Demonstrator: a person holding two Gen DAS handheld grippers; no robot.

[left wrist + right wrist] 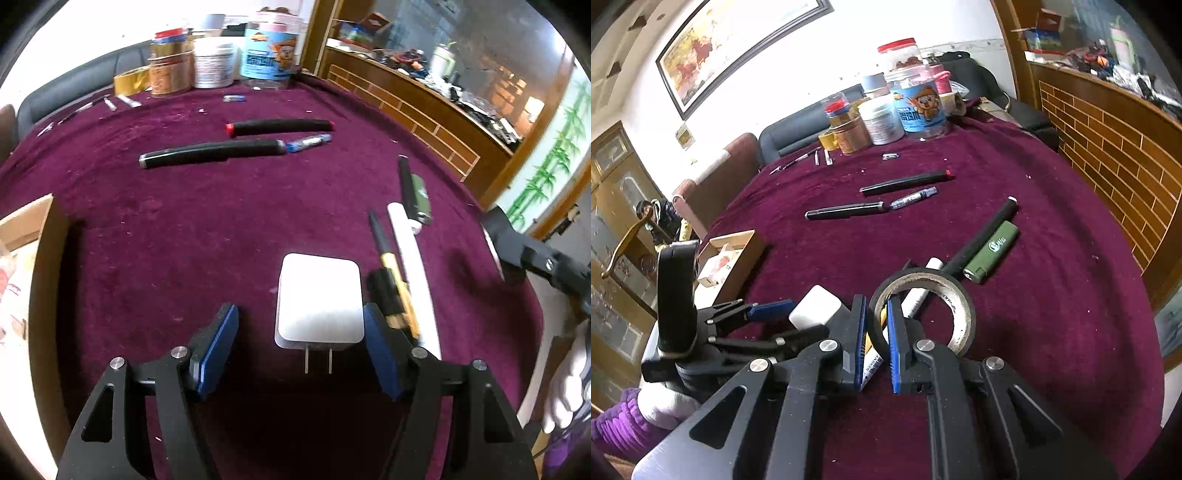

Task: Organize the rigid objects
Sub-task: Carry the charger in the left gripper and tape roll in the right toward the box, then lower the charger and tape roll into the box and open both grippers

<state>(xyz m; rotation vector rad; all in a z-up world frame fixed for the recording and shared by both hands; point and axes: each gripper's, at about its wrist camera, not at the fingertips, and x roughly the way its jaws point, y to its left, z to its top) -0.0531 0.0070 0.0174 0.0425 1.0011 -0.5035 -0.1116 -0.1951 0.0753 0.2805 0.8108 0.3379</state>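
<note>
My left gripper (301, 345) is open around a white plug adapter (319, 299) that lies on the purple cloth, prongs toward the camera; its right pad touches the adapter's side, the left pad stands apart. My right gripper (875, 325) is shut on the wall of a black tape roll (923, 295), one finger inside the ring. The adapter (814, 306) and the left gripper (768, 310) also show in the right wrist view. A white marker (412, 266), a yellow-black pen (391, 273), a black stick (982, 236) and a green lighter (991, 253) lie close by.
A cardboard box (731, 258) sits at the table's left edge. Two black pens (214, 151) (280, 127) and a blue-labelled marker (308, 142) lie mid-table. Jars and tape rolls (207, 62) stand at the far edge. A wooden counter (1108, 147) curves along the right.
</note>
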